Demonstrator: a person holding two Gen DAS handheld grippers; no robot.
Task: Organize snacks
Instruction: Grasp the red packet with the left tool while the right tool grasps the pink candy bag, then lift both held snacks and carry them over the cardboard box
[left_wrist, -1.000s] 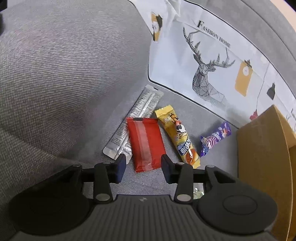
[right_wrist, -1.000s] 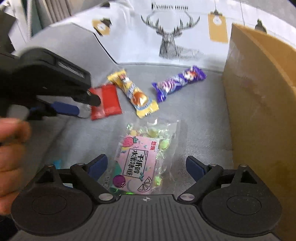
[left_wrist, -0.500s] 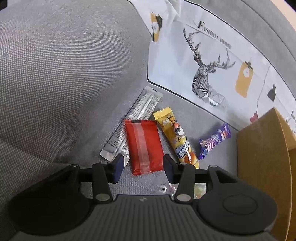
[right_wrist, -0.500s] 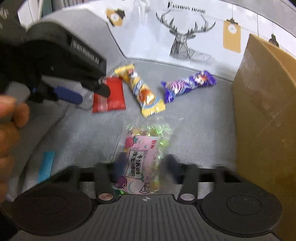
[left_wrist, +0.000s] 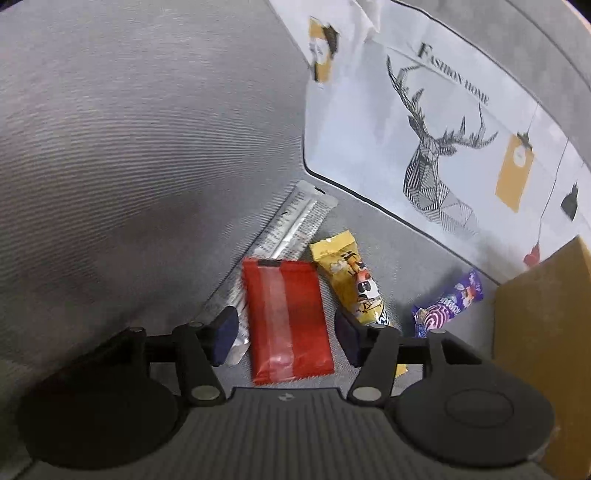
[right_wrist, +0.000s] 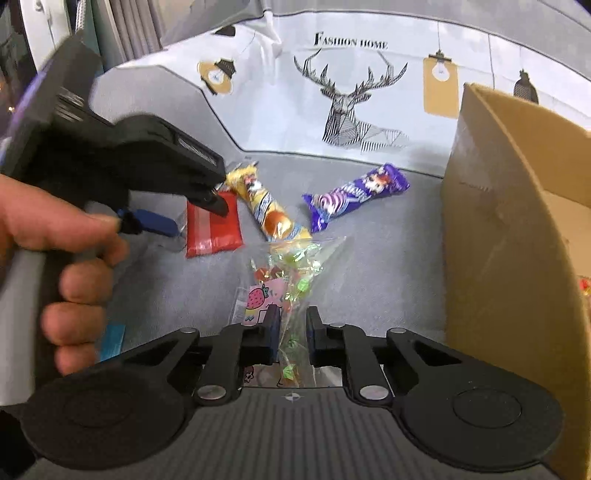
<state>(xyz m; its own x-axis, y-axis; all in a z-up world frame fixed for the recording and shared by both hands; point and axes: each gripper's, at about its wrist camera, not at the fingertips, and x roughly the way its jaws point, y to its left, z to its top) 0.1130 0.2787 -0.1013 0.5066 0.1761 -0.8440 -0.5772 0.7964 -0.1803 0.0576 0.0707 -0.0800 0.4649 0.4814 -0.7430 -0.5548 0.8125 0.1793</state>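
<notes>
My left gripper (left_wrist: 286, 338) is open, its fingers on either side of a red snack packet (left_wrist: 284, 317) lying on the grey sofa seat. Beside it lie a silver packet (left_wrist: 291, 225), a yellow snack bar (left_wrist: 349, 284) and a purple candy bar (left_wrist: 448, 306). My right gripper (right_wrist: 291, 339) is shut on a clear candy bag (right_wrist: 291, 284) with a pink label, lifting its near end. In the right wrist view the left gripper (right_wrist: 162, 221) hovers over the red packet (right_wrist: 212, 229), with the yellow bar (right_wrist: 266, 206) and purple bar (right_wrist: 354, 192) beyond.
An open cardboard box (right_wrist: 517, 229) stands at the right, also in the left wrist view (left_wrist: 543, 332). A white deer-print cushion (right_wrist: 351, 92) leans at the back. The grey armrest (left_wrist: 129, 147) rises at the left. A blue packet (right_wrist: 112, 339) lies near the hand.
My right gripper closed on the candy bag and began lifting it. My left gripper opened a little wider and moved forward so its fingers straddle the red packet.
</notes>
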